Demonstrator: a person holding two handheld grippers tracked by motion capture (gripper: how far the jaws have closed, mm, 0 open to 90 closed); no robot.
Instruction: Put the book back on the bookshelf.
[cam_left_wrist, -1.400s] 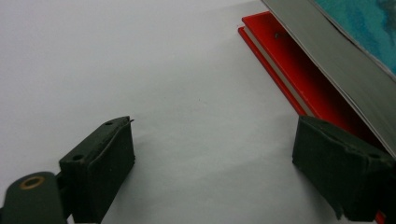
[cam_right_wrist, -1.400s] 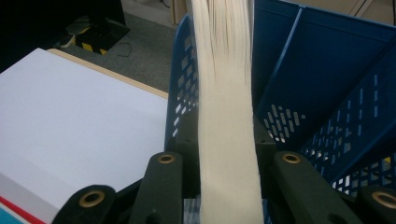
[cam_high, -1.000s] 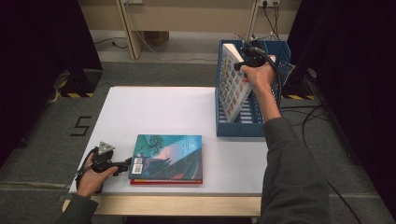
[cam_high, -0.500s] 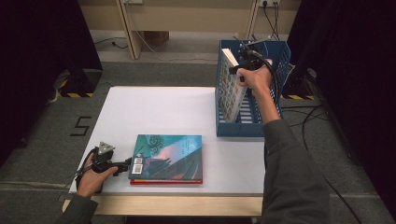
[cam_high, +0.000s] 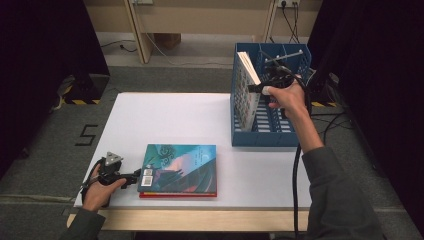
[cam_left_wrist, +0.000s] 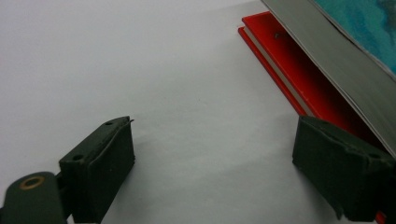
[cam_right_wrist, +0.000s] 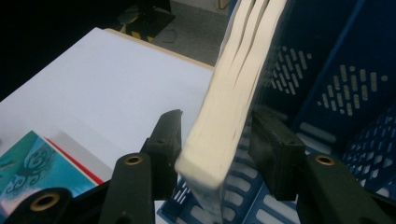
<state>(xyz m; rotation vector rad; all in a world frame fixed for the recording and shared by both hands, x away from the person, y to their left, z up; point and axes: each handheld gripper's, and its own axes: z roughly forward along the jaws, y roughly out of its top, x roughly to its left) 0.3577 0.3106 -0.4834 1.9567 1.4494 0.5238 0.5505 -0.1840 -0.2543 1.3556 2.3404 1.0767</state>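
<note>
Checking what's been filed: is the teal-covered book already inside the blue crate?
No, the teal-covered book lies flat on the white table, outside the blue crate.

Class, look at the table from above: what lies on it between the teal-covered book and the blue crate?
Nothing. In the high view only bare white table separates the teal-covered book from the blue crate, which holds an upright book.

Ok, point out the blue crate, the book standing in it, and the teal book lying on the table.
blue crate (cam_high: 260, 137), high view, near front wall.
standing book (cam_right_wrist: 233, 93), right gripper view, cream page edge.
teal book (cam_high: 182, 165), high view, middle of cover.
</note>
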